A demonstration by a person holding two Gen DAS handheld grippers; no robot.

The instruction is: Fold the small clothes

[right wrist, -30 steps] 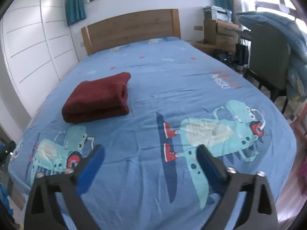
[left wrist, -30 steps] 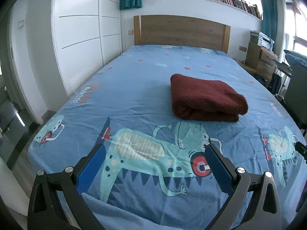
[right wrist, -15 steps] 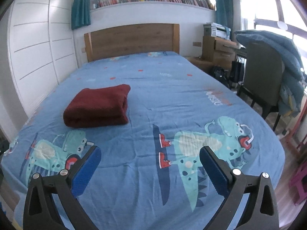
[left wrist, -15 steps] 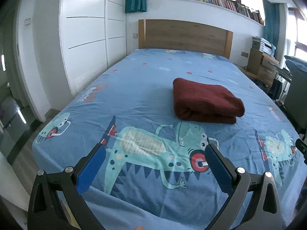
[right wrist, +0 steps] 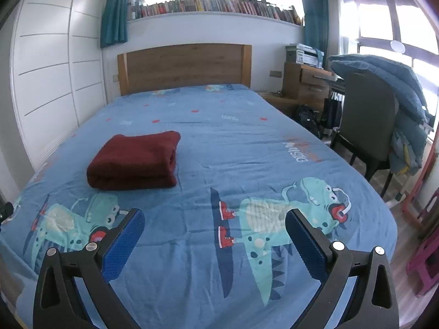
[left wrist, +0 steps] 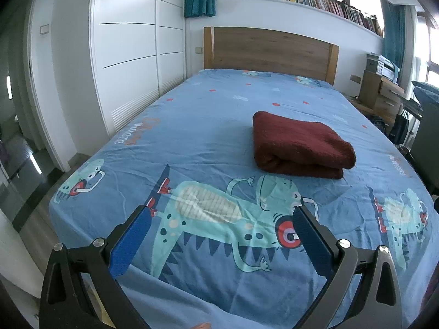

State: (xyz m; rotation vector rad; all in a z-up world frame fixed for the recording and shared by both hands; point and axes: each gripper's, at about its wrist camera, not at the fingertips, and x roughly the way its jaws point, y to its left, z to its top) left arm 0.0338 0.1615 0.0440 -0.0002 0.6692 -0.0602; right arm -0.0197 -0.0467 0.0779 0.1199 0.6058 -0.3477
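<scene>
A dark red garment lies folded into a thick rectangle on the blue dinosaur-print bed sheet. It also shows in the right wrist view, left of middle. My left gripper is open and empty, held above the foot of the bed, well short of the garment. My right gripper is open and empty too, above the foot of the bed, to the right of the garment.
A wooden headboard stands at the far end. White wardrobe doors line the left side. A chair draped with blue bedding and a wooden dresser stand right of the bed. A pink stool is at lower right.
Both grippers have pulled back and risen, so more of the bed and room shows. The folded red garment has not moved. Both stay open.
</scene>
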